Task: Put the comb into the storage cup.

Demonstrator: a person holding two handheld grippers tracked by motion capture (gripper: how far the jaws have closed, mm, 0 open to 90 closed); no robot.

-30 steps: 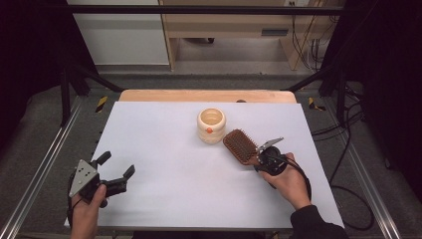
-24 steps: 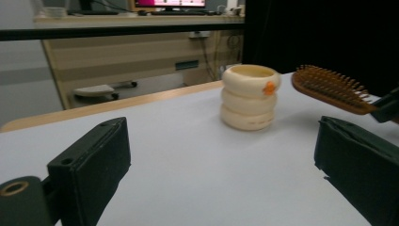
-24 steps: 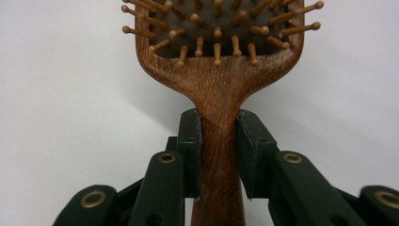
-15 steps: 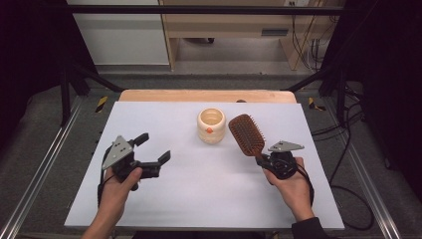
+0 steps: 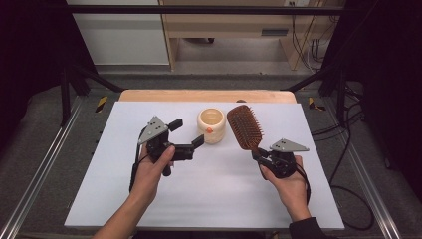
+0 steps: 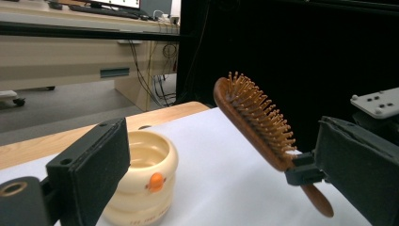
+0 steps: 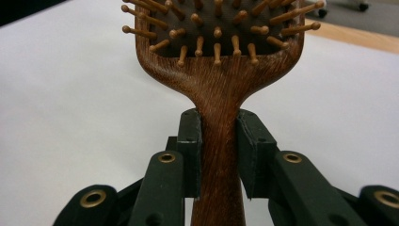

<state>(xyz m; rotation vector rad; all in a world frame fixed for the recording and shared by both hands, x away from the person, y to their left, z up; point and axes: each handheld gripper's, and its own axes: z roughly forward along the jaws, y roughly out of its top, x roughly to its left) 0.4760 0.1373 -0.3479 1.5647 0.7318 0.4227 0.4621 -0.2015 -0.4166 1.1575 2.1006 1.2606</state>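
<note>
Nearest the person, the right hand-held gripper (image 5: 260, 160) is clamped on the wooden hairbrush (image 5: 244, 126) by its narrow handle, just below where the handle widens into the head. In the right gripper view both pads (image 7: 190, 141) press flat on either side of the handle, so the brush cannot twist. Gripping low on the neck leaves the whole bristle face free and keeps the heavier head out in front, where it can be steered. The brush is lifted off the white counter (image 5: 219, 194) and tilted, its head leaning away from the person and toward the middle of the counter, bristles turned toward the other hand.

The left hand-held gripper (image 5: 188, 133) is a little farther out, over the left half of the counter, its jaws wide apart with nothing between them. It points toward the cream cup (image 5: 211, 125), and in the left gripper view the cup (image 6: 143, 181) sits just beyond the near jaw while the brush (image 6: 256, 122) hangs in the gap between the two jaws, farther off. That reads as an approach, either to steady the cup or to take the brush; I cannot tell which.

The cup stands upright near the far middle of the counter, mouth up, just left of the brush head and apart from it. A likely reason is that it is to receive the brush, handle down.
</note>
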